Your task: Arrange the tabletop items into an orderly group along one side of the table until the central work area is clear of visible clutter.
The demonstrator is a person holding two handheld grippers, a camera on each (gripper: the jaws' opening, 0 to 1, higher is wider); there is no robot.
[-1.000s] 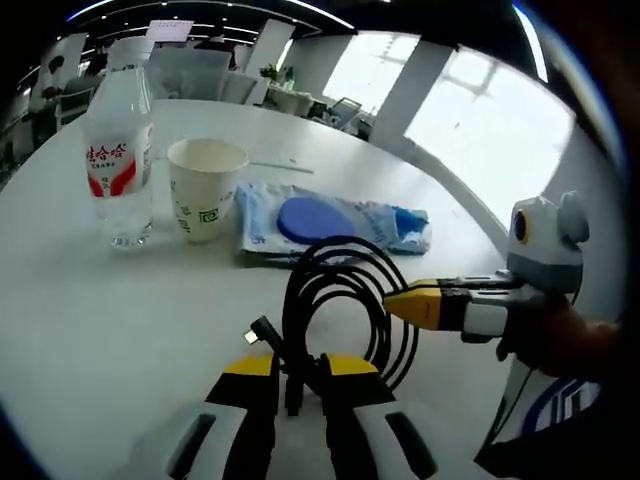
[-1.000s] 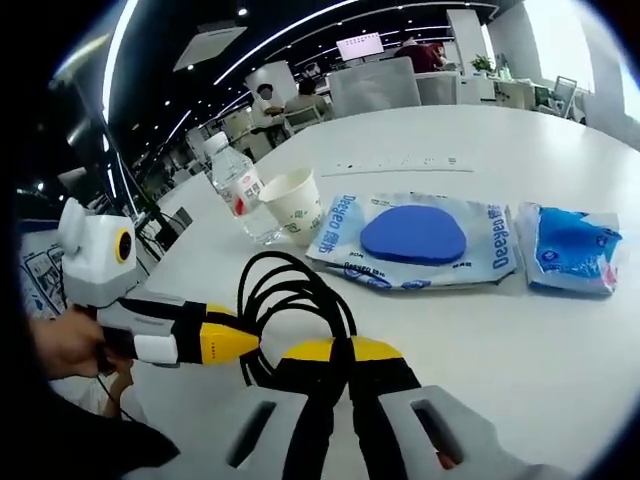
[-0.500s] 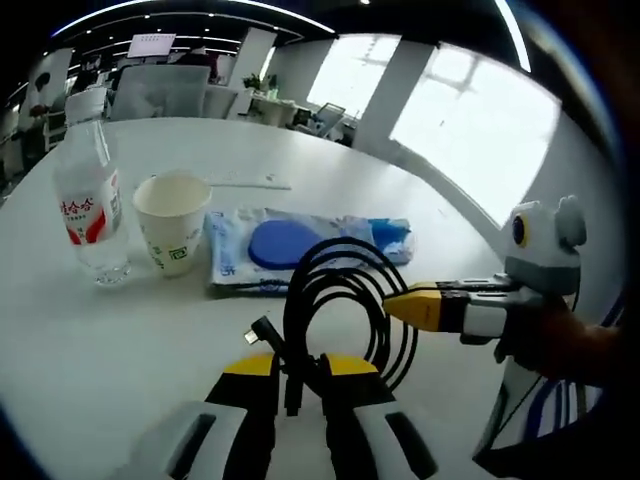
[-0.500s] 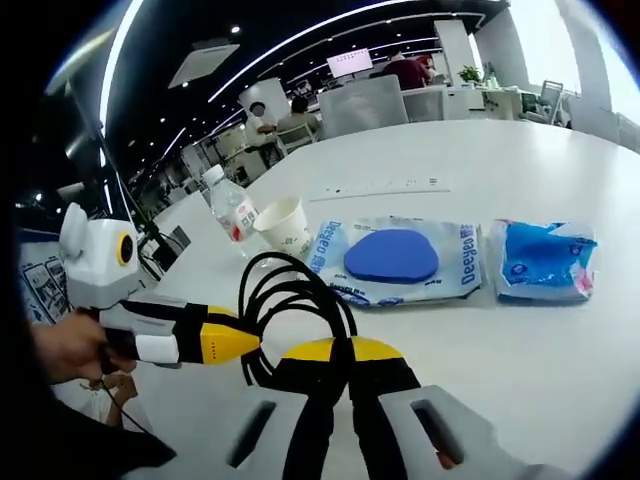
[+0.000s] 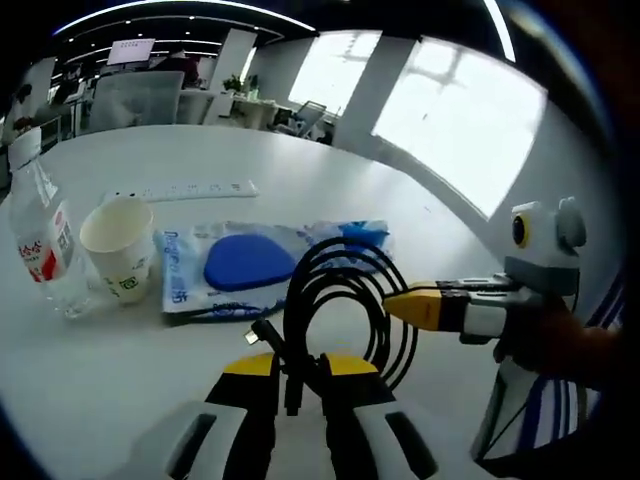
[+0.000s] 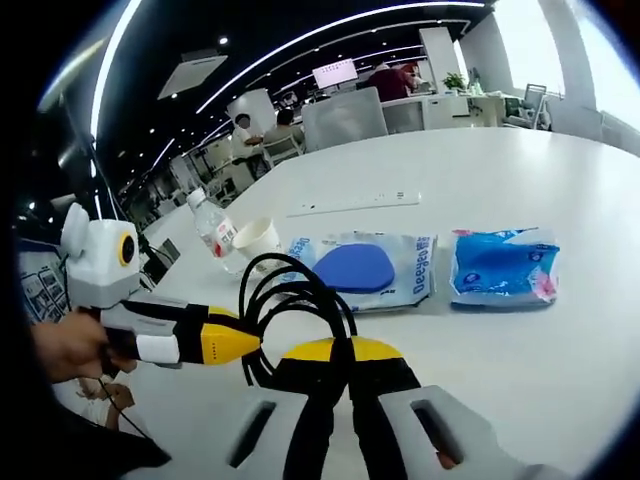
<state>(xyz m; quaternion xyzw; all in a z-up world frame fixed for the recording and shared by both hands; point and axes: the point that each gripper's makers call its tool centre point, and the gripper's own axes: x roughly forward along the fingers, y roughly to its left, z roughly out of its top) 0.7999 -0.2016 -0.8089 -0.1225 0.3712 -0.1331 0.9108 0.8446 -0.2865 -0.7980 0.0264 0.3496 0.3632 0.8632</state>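
Note:
A coiled black cable (image 5: pixel 335 248) hangs between both grippers, lifted off the white table (image 5: pixel 100 360). My left gripper (image 5: pixel 296 368) is shut on the cable's lower end, near its plug. My right gripper (image 5: pixel 400 303) comes in from the right, its yellow tips shut on the coil's side. In the right gripper view the same cable (image 6: pixel 292 291) loops up from my right gripper (image 6: pixel 338 350), with the left gripper (image 6: pixel 245 343) pinching it from the left. On the table stand a water bottle (image 5: pixel 40 245) and a paper cup (image 5: pixel 120 245), next to a wet-wipes pack (image 5: pixel 245 265) and a blue packet (image 5: pixel 355 235).
A white power strip (image 5: pixel 180 190) lies farther back on the table. The right gripper view has the bottle (image 6: pixel 212 232), cup (image 6: pixel 257 240), wipes pack (image 6: pixel 365 268), blue packet (image 6: pixel 500 268) and power strip (image 6: pixel 355 203) in a row. Chairs, desks and people fill the office behind.
Both grippers have drawn back and up with the cable still held between them, so the table items look smaller and farther. The grips on the cable are unchanged.

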